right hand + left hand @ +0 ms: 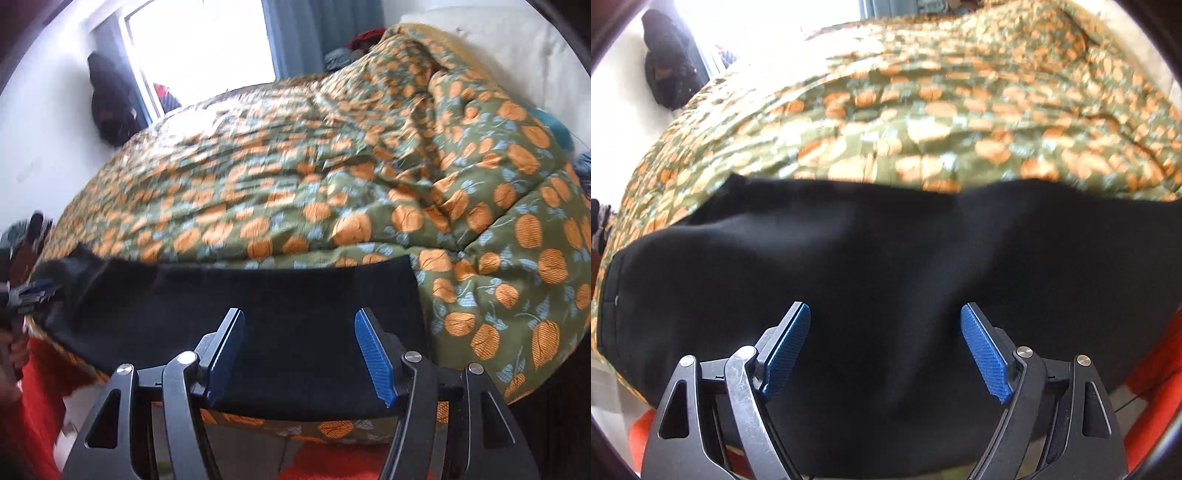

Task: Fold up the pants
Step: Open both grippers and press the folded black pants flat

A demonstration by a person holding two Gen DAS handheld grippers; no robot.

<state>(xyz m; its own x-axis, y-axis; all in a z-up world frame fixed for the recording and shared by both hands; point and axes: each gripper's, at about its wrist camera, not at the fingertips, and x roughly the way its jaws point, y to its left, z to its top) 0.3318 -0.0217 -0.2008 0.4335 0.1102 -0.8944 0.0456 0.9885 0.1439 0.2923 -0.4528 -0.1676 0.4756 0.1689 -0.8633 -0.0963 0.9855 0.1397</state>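
Left tongs spread wide above the black pants, blue pads clear of the cloth, nothing gripped. Right tongs likewise parted, nothing between the pads, poised over the pants near their square right end. Pants laid in a long flat band along the near edge of the bed, on the green quilt with orange print. Plain, matte, few creases. Left end blurred in the right wrist view; near edge hidden behind both tongs. Quilt blurred further back.
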